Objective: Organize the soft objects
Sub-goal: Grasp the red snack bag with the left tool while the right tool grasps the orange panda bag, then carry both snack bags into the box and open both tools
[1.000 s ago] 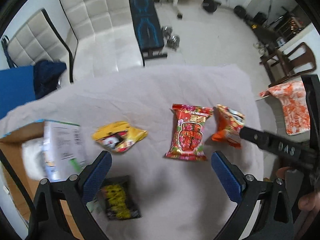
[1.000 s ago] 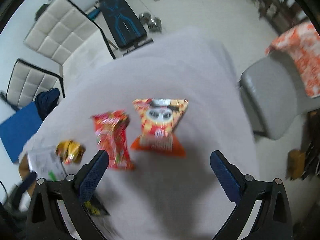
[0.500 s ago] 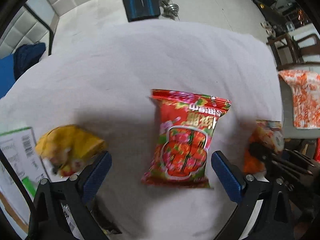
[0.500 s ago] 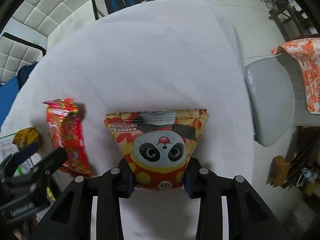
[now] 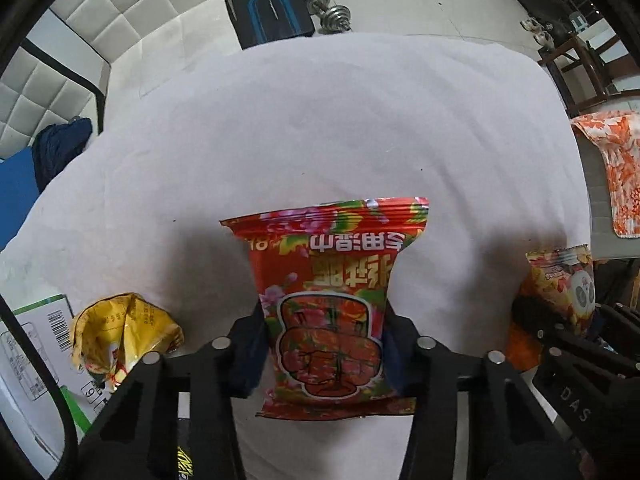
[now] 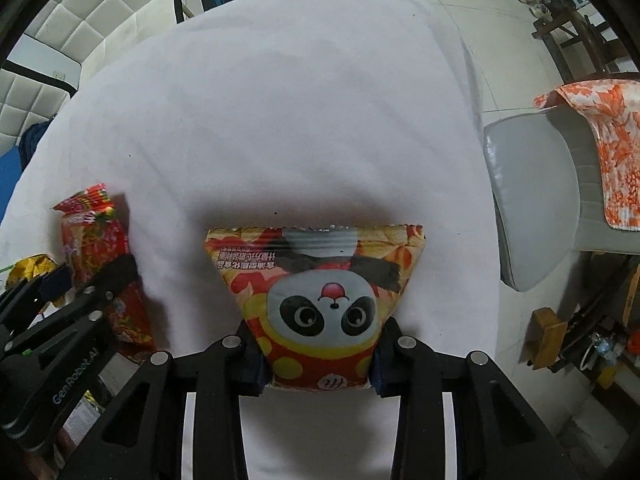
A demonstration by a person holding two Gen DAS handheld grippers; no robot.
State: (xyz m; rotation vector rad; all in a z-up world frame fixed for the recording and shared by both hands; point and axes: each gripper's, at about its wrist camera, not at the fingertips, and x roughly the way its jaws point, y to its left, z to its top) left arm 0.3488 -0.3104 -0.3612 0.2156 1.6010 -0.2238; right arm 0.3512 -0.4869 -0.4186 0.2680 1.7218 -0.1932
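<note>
A red flowered snack packet (image 5: 332,304) lies on the white cloth-covered table (image 5: 320,120). My left gripper (image 5: 325,344) points down at it, and its jaws are closing, with the blue pads pressed on the packet's two sides. To its right lies an orange panda snack packet (image 6: 316,280). My right gripper (image 6: 316,360) is shut on the lower half of the panda packet, squeezing it narrow. The right wrist view also shows the red packet (image 6: 96,248) at the left, and the left wrist view shows the panda packet (image 5: 560,284) at the right edge.
A crumpled yellow packet (image 5: 124,328) and a white box with a barcode (image 5: 32,344) lie left of the red packet. A black packet (image 5: 184,460) shows at the bottom. A grey chair (image 6: 532,200) with an orange floral cloth (image 6: 612,140) stands right of the table.
Both grippers came down onto the table. The right one shut on the panda packet first; the left one then went from wide open to pressing on the red packet.
</note>
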